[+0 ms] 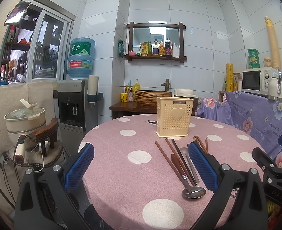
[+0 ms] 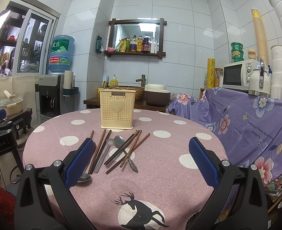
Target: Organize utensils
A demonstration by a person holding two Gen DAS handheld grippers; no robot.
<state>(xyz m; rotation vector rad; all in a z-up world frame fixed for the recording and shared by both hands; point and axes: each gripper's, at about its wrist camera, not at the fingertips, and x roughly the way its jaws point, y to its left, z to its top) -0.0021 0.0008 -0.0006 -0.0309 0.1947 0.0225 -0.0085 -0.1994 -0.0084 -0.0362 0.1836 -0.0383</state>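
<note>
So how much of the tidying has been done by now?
Nothing looks done yet. The cream holder stands upright on the dotted table, and no handles poke above its rim. Nothing is in hand: the left gripper and right gripper both hover with jaws open. Left to do: the chopsticks, the spoons and the ladle all lie loose on the cloth.

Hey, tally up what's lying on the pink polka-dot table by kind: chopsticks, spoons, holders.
Chopsticks: 6
Spoons: 3
Utensil holder: 1
Total: 10
</note>
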